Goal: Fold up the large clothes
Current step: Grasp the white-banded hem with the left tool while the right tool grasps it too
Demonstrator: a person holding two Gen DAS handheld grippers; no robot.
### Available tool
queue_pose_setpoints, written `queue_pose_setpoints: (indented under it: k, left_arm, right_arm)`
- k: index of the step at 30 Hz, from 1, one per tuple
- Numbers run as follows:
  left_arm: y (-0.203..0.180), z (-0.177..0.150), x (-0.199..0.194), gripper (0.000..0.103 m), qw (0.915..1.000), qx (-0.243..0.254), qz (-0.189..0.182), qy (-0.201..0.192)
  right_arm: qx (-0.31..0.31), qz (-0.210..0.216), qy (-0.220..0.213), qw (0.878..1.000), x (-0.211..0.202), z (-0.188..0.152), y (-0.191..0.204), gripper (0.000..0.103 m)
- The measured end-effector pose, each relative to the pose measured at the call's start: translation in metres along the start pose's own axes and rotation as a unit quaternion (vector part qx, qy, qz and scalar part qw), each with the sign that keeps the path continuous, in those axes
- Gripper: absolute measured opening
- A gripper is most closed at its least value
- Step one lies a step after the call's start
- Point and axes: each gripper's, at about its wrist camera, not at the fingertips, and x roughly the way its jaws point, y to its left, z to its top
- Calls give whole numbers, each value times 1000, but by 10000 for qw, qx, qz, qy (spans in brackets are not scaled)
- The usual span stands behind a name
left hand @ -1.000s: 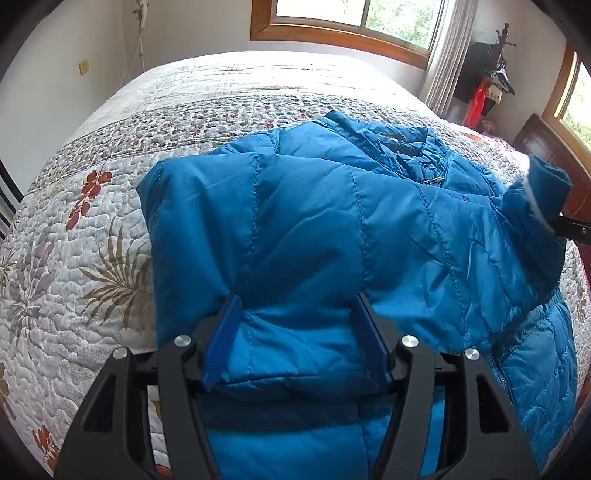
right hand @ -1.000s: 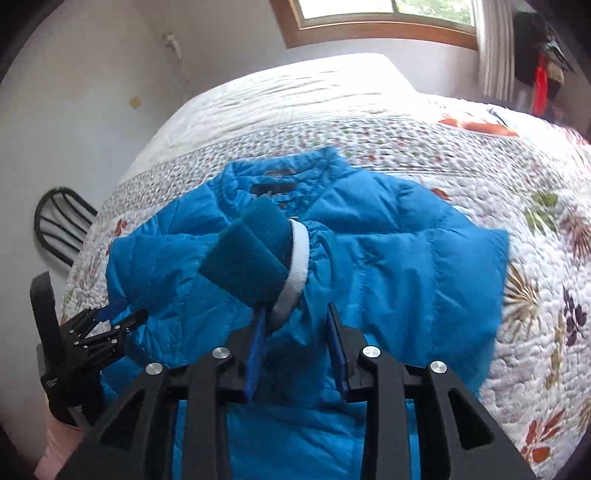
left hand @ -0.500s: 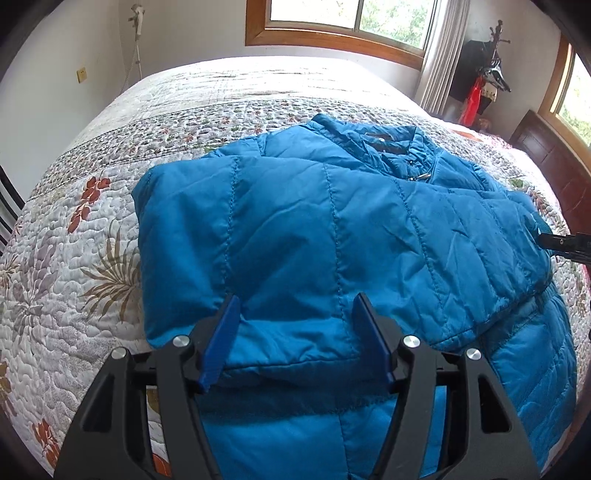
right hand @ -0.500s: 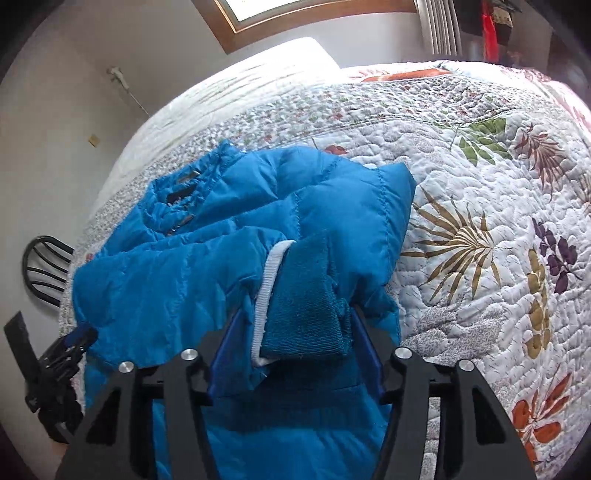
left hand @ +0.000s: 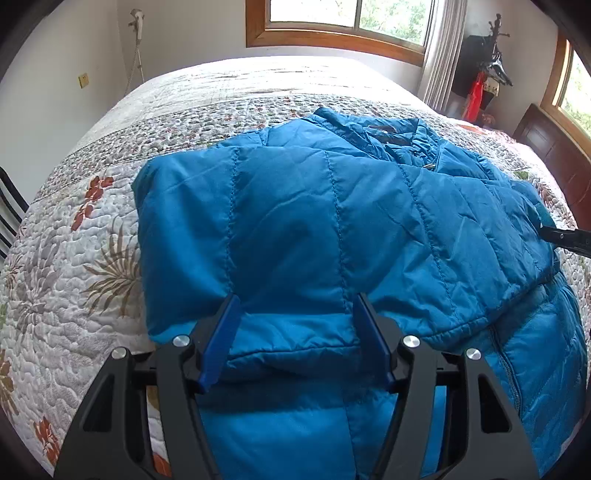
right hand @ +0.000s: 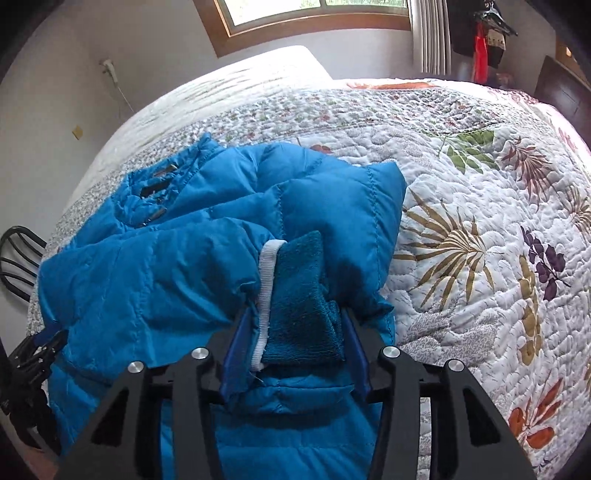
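The blue puffer jacket (left hand: 332,221) lies across the quilted bed (right hand: 480,221), its sleeve cuff (right hand: 299,295) sitting between the right gripper (right hand: 293,347)'s parted jaws (apparently loose), while the left gripper (left hand: 295,332), spread wide, straddles the folded edge, seemingly to steady it.

You're looking at a big bed (left hand: 74,258) w/ a white floral quilt, filling most of the room. Daylight's coming thru a wood-framed window (left hand: 343,22) behind it, curtain (left hand: 437,55) hanging at its right. Walls are showing plain white. A dark coat rack (left hand: 491,66) w/ something red is standing in the corner, and a black chair (right hand: 18,254) is sitting on the left.
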Motion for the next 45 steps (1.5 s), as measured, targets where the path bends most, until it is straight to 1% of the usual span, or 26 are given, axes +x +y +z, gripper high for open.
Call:
queue_pose_setpoints:
  k: [1, 2, 3, 6, 9, 12, 16, 18, 19, 21, 23, 25, 27, 29, 31, 35, 36, 39, 41, 42, 43, 44, 45]
  left_arm:
    - [-1, -2, -8, 64, 10000, 17, 1, -41]
    - [0, -3, -16, 68, 9999, 29, 16, -96]
    - [0, -6, -26, 72, 9999, 36, 39, -157]
    - [4, -17, -56, 79, 9993, 48, -8, -366]
    - [9, -34, -77, 80, 9990, 39, 22, -444]
    - [14, -52, -89, 81, 9992, -43, -5, -396]
    - [17, -78, -100, 81, 9995, -74, -53, -288]
    - [19, -94, -106, 81, 9997, -85, -82, -198]
    - [21, -103, -109, 81, 9998, -87, -61, -167]
    - [26, -122, -114, 82, 9999, -106, 62, -66]
    - [35, -141, -120, 84, 9997, -200, 132, 47]
    - [46, -160, -124, 84, 9991, -343, 130, 203]
    - [55, -177, -126, 86, 9978, -539, 8, 393]
    - [64, -193, -129, 88, 9949, -815, -275, 536]
    - [69, -204, -131, 88, 9915, -1033, -515, 599]
    - [68, -220, -133, 89, 9853, -1269, -927, 663]
    - [66, -222, -133, 90, 9844, -1275, -1010, 667]
    - [60, -227, -134, 90, 9846, -1227, -1086, 609]
    - [55, -228, -134, 90, 9822, -1222, -1296, 599]
    - [53, -228, -133, 90, 9807, -1213, -1415, 590]
    - [50, -228, -133, 89, 9794, -1181, -1531, 579]
    - [46, -227, -132, 88, 9783, -1152, -1622, 584]
    - [44, -227, -131, 82, 9767, -1158, -1702, 603]
  right_arm:
    - [-48, 43, -112, 9999, -11, -2, 1, 53]
    - [-84, 72, -264, 9996, -25, -6, 2, 62]
    - [-120, 84, -392, 9991, -37, -10, 3, 66]
    - [-290, 129, -571, 9979, -68, -29, 5, 66]
    - [-496, 48, -646, 9967, -87, -55, 6, 68]
    - [-630, -40, -662, 9958, -97, -80, 7, 68]
    - [-701, 63, -601, 9957, -103, -110, 10, 68]
    - [-759, 17, -563, 9955, -107, -126, 9, 68]
    - [-785, -26, -561, 9953, -111, -136, 8, 69]
    - [-788, -94, -530, 9954, -117, -153, 3, 74]
    - [-748, -148, -473, 9960, -124, -169, -5, 75]
    - [-644, -80, -420, 9970, -130, -185, -14, 76]
    - [-551, 121, -291, 9980, -132, -201, -22, 78]
    - [-482, 252, -115, 9985, -131, -217, -26, 79]
    - [-420, 311, 24, 9986, -130, -231, -29, 80]
    - [-246, 472, 169, 9984, -128, -252, -33, 80]
    - [-215, 515, 174, 9983, -128, -255, -34, 80]
    - [-201, 561, 164, 9981, -130, -264, -32, 80]
    - [-254, 647, 134, 9975, -131, -267, -29, 80]
    - [-290, 731, 135, 9968, -131, -269, -27, 77]
    - [-323, 774, 128, 9964, -130, -270, -24, 76]
    - [-359, 758, 121, 9964, -129, -270, -22, 73]
    - [-401, 730, 116, 9965, -128, -271, -21, 69]
